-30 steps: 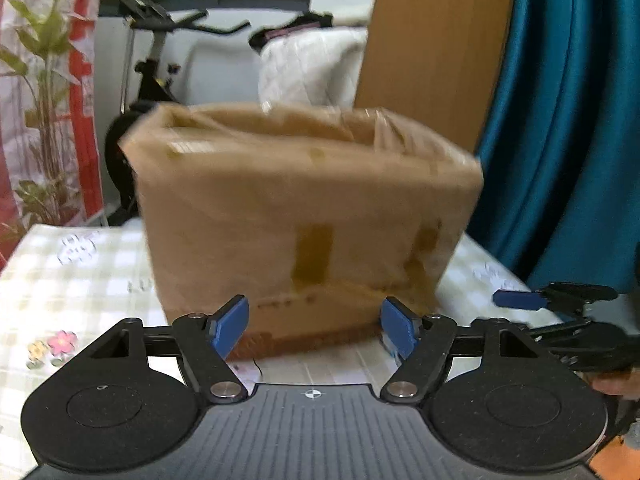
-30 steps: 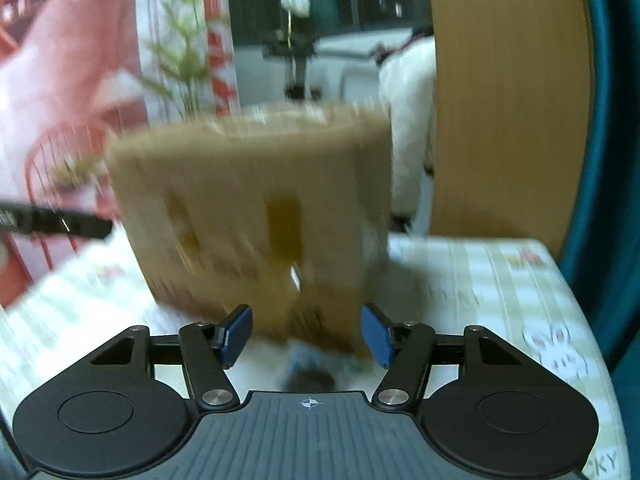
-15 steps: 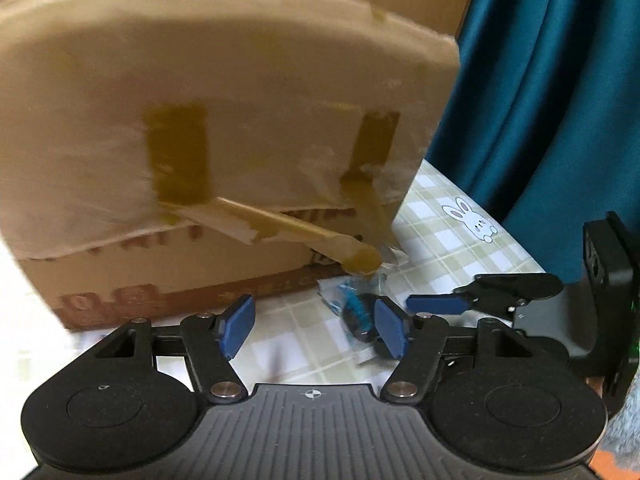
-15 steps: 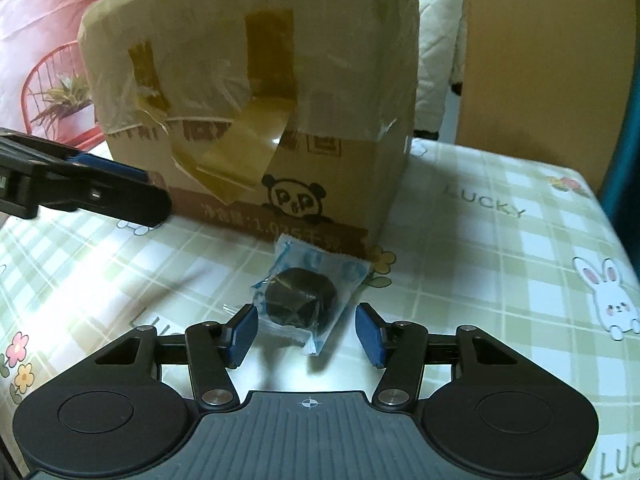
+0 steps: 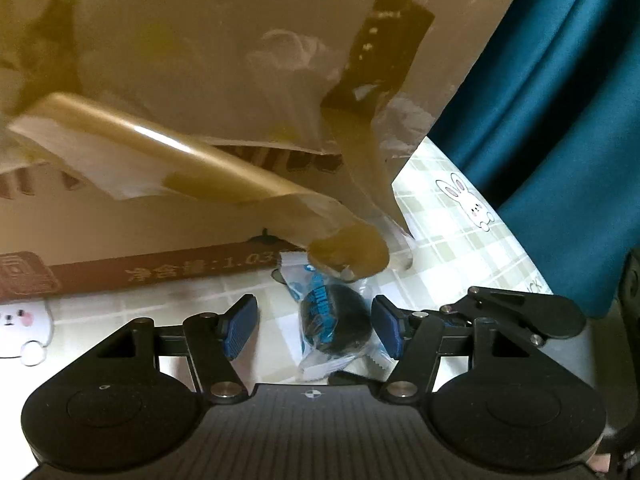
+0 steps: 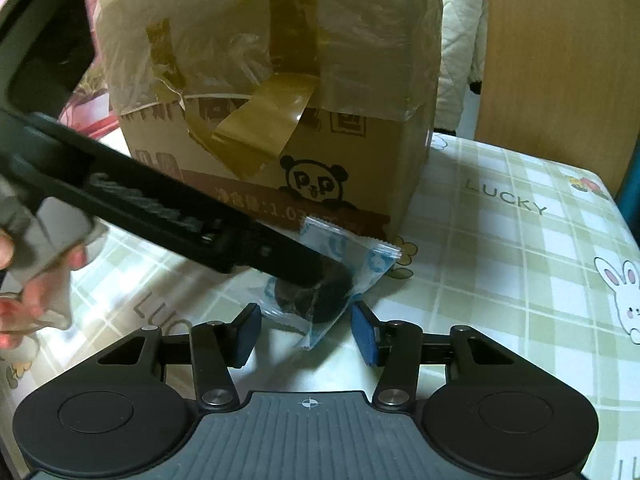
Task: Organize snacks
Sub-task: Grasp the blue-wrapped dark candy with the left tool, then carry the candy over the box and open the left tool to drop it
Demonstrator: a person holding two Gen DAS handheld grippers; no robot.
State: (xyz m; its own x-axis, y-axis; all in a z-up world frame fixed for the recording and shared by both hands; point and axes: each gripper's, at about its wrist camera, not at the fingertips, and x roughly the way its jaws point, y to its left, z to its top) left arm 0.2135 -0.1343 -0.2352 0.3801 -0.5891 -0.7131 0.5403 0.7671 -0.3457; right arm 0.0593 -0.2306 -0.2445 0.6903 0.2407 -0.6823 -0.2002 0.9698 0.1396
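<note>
Presently the snack packet (image 6: 320,280) lies low-centre on the surface (image 6: 500,264), beside the cardboard box (image 6: 280,80). Left tool (image 5: 316,326) and right tool (image 6: 306,330), jaws closing, straddle it ungripped. Judged light, crinkly, slippery, crushable; grip across the dark middle.
</note>
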